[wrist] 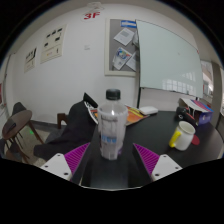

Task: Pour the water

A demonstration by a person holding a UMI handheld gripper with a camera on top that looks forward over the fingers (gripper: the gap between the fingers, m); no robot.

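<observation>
A clear plastic water bottle (112, 125) with a white cap and a blue-and-white label stands upright on the dark table (150, 128). It sits between my gripper's (112, 160) fingers, with a gap on each side to the magenta pads (76, 157). The gripper is open and the bottle rests on the table by itself. A yellow mug (183, 135) with a white inside stands on the table ahead of the right finger, apart from the bottle.
A black bag or jacket (80, 114) lies on the table behind the bottle. A chair (20, 126) stands off to the left. A white dish (148, 110) and colourful items (200, 105) sit far right. A whiteboard (170, 58) covers the back wall.
</observation>
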